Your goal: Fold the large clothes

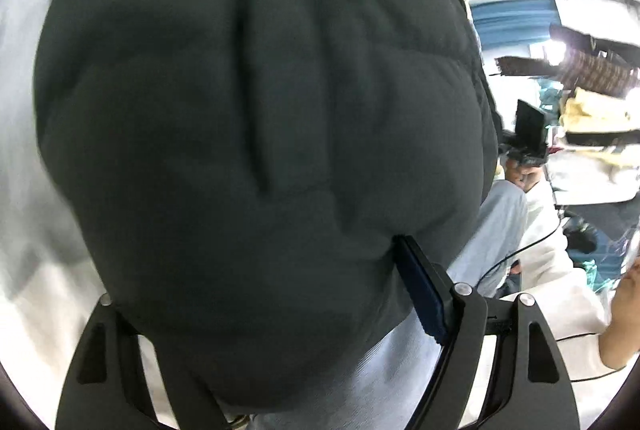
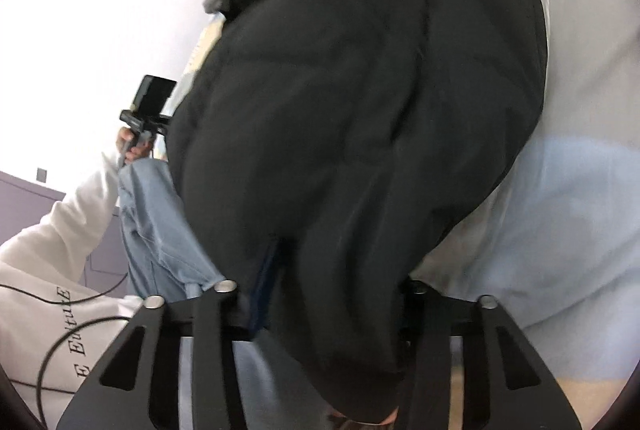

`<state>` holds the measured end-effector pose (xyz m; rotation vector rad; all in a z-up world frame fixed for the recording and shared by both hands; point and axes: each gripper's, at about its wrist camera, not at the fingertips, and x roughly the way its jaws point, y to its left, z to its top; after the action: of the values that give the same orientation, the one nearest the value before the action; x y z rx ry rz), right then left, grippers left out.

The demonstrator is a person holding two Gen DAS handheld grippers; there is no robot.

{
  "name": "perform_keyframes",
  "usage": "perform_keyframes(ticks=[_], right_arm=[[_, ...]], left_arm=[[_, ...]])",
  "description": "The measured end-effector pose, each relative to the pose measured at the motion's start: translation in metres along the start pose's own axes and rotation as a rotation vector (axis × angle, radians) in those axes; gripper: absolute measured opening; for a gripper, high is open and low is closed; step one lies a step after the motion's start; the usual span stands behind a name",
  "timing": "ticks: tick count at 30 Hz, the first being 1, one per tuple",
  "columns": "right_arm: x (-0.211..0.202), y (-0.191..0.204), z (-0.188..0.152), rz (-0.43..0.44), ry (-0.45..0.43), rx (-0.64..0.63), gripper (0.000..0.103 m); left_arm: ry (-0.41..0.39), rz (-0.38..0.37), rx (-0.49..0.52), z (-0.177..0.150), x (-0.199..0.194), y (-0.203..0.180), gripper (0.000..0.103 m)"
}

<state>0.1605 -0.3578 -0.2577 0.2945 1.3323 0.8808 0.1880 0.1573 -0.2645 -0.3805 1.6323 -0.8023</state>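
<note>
A big dark puffy jacket (image 1: 248, 117) fills most of the left wrist view and hangs in front of the camera. My left gripper (image 1: 288, 294) is shut on its lower edge; only the right finger with its blue pad (image 1: 420, 294) shows, the other is hidden under the fabric. The same jacket (image 2: 360, 133) fills the right wrist view. My right gripper (image 2: 332, 290) is shut on its padded fabric, which bulges over both fingers. The other gripper (image 2: 150, 109) shows at the left, held in a hand.
The person wears a white hoodie (image 2: 44, 286) and light blue jeans (image 2: 160, 230). A pale blue surface (image 2: 568, 222) lies at the right. Piled clothes and shelves (image 1: 592, 101) stand at the right. A black cable (image 1: 520, 254) hangs nearby.
</note>
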Motion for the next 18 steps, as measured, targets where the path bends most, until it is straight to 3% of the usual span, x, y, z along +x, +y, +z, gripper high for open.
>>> perform_keyframes(ticks=[2, 4, 7, 9, 11, 14, 18], right_arm=[[-0.006, 0.010, 0.005, -0.039, -0.017, -0.008, 0.016], [-0.010, 0.017, 0.011, -0.105, -0.010, -0.009, 0.010], [-0.023, 0.036, 0.019, -0.160, -0.052, -0.012, 0.007], [-0.037, 0.044, 0.023, -0.180, -0.102, -0.007, 0.007], [-0.055, 0.056, 0.024, -0.209, -0.177, 0.019, 0.006], [-0.080, 0.068, 0.025, -0.217, -0.291, 0.054, 0.006], [-0.110, 0.084, 0.023, -0.201, -0.421, 0.101, 0.005]], left_arm=[[-0.024, 0.003, -0.026, 0.003, -0.004, -0.006, 0.058], [-0.047, 0.036, -0.069, 0.004, -0.007, -0.016, 0.051], [-0.082, 0.128, -0.126, -0.004, -0.010, -0.032, 0.037], [-0.133, 0.144, -0.167, -0.013, -0.021, -0.035, 0.028], [-0.222, 0.119, -0.228, -0.027, -0.042, -0.035, 0.016], [-0.361, 0.063, -0.262, -0.042, -0.072, -0.039, 0.012], [-0.486, -0.014, -0.284, -0.067, -0.111, -0.044, 0.009]])
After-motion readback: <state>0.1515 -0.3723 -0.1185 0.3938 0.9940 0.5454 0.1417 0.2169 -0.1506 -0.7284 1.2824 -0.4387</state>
